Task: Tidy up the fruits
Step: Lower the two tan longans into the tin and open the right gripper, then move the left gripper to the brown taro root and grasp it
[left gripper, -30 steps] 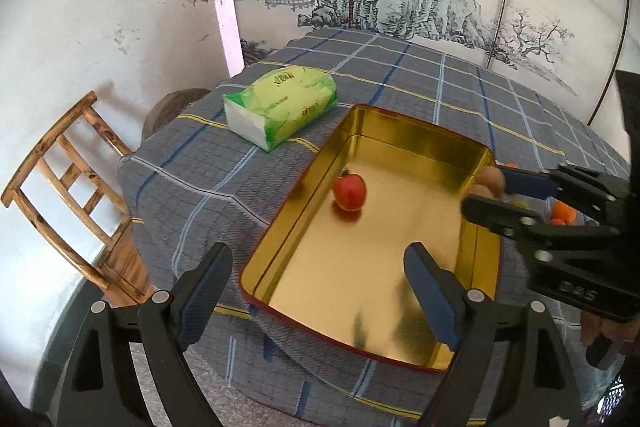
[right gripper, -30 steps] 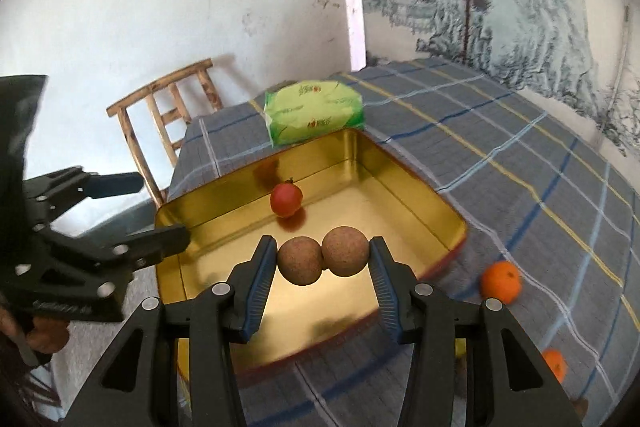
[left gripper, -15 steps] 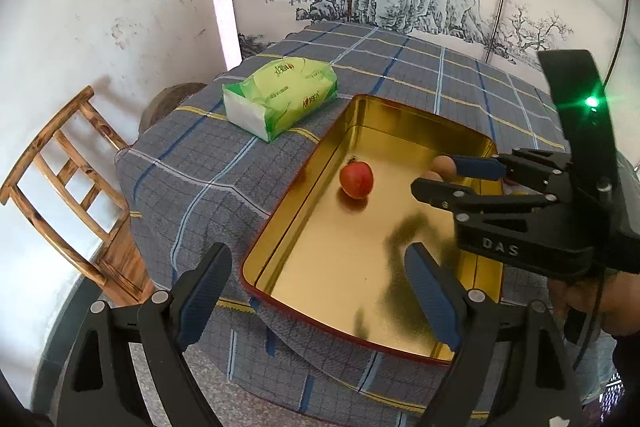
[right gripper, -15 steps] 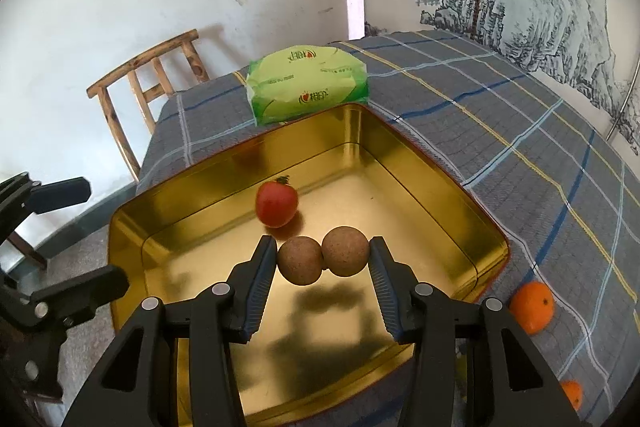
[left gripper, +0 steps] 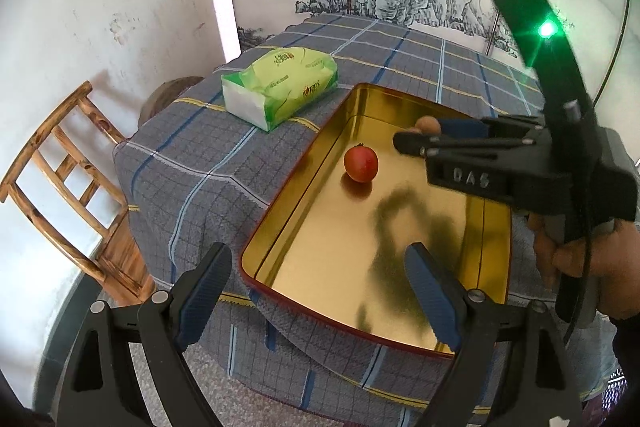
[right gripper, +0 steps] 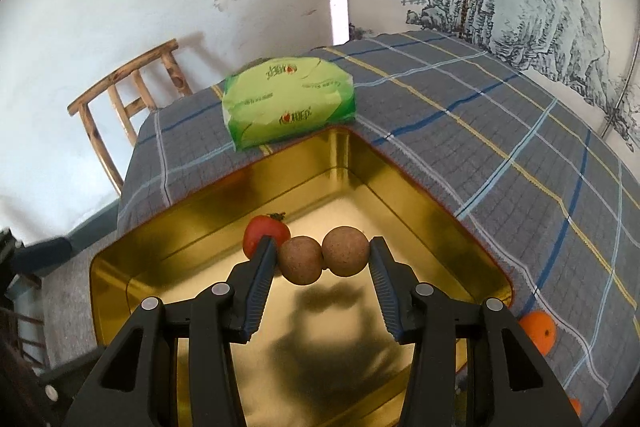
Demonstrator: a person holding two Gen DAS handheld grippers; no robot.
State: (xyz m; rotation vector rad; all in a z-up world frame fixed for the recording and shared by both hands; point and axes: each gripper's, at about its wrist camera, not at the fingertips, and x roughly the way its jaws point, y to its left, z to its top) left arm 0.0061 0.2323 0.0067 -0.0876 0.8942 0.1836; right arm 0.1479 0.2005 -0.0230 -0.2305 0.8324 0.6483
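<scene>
While held over the tin [right gripper: 420, 187], right gripper [right gripper: 323, 261] clamped on two brown fruits [right gripper: 324, 258], pinched side by side so neither drops; presumably bound for the floor beside the tomato [left gripper: 361, 163]. Fruits round, tan, rough-skinned, touching each other. Left gripper [left gripper: 316, 283] spread apart, empty, parked at near rim. Orange [right gripper: 538, 331] on cloth outside tin.
</scene>
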